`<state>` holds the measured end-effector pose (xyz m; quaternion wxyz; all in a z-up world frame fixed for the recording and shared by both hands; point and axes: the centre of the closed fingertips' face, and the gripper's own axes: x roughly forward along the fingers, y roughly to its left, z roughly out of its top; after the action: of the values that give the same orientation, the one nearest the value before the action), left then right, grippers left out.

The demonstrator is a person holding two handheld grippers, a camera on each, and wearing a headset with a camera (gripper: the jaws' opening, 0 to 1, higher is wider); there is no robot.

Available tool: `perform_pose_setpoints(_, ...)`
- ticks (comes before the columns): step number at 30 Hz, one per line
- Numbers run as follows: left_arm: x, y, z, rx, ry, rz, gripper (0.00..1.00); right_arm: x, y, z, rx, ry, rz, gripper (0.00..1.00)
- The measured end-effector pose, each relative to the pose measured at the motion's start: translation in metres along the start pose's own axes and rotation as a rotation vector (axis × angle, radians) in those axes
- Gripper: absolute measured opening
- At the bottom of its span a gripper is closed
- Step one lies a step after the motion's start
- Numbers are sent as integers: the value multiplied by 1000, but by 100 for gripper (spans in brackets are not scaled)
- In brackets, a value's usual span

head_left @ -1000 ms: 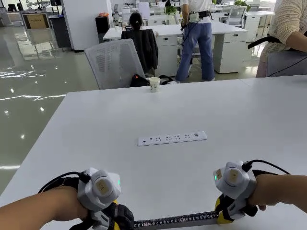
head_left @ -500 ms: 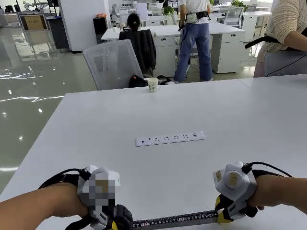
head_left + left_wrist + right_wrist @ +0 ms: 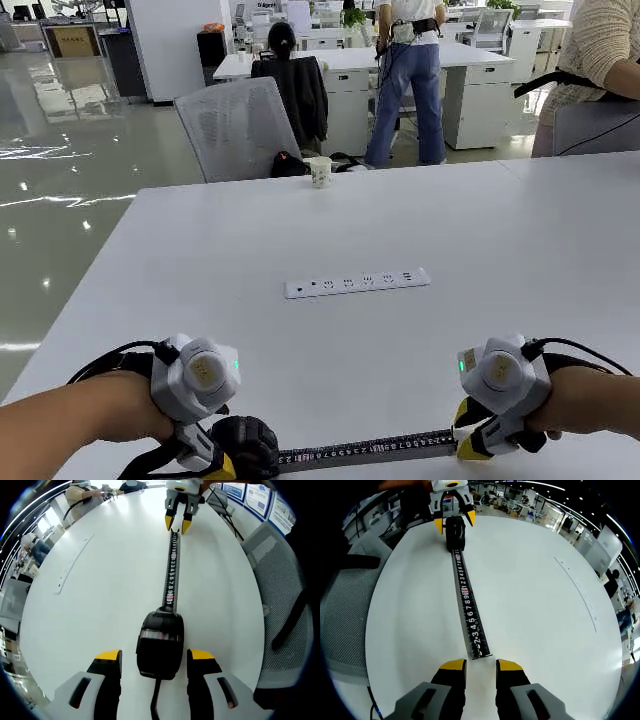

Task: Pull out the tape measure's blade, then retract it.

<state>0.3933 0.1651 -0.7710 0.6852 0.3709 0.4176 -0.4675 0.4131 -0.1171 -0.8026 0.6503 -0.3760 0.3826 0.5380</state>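
On the bench (image 3: 400,220) right in front of us, the tape measure (image 3: 160,645) sits between the wide-open fingers of the left gripper (image 3: 155,655), not clamped; its blade (image 3: 171,570) runs straight across to the right gripper (image 3: 481,664), fingers narrowly apart at the tip, and we can't tell if they're pinching it. Paper cup (image 3: 320,172) far off, contents hidden

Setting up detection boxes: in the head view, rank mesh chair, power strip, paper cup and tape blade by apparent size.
1. mesh chair
2. tape blade and power strip, too alike to rank
3. paper cup, smallest, though far from camera
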Motion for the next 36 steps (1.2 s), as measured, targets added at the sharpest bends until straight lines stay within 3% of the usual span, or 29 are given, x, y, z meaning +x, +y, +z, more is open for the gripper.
perform_pose_setpoints(9,-2,0,3,-83,-44,13,58,-3,1,0,58,-16,-19,30)
perform_pose_setpoints(12,-2,-3,3,-147,-68,9,64,-3,1,-3,106,-32,-38,34)
perform_pose_setpoints(13,-2,-5,7,-190,-104,-8,67,-2,2,-4,153,-50,-55,36)
perform_pose_setpoints(20,-3,-8,-3,-242,-116,-4,75,-7,-3,-9,297,-148,-144,43)
perform_pose_setpoints(24,-4,-7,-6,-294,-144,4,78,-11,0,-12,333,-158,-142,48)
perform_pose_setpoints(27,-4,-9,-5,-377,-198,-1,83,-14,6,-13,325,-164,-147,54)
perform_pose_setpoints(29,-4,-9,-8,-396,-216,13,89,-16,8,-16,340,-170,-145,56)
perform_pose_setpoints(36,-4,-15,-22,-463,-240,42,97,-23,12,-25,418,-202,-168,69)
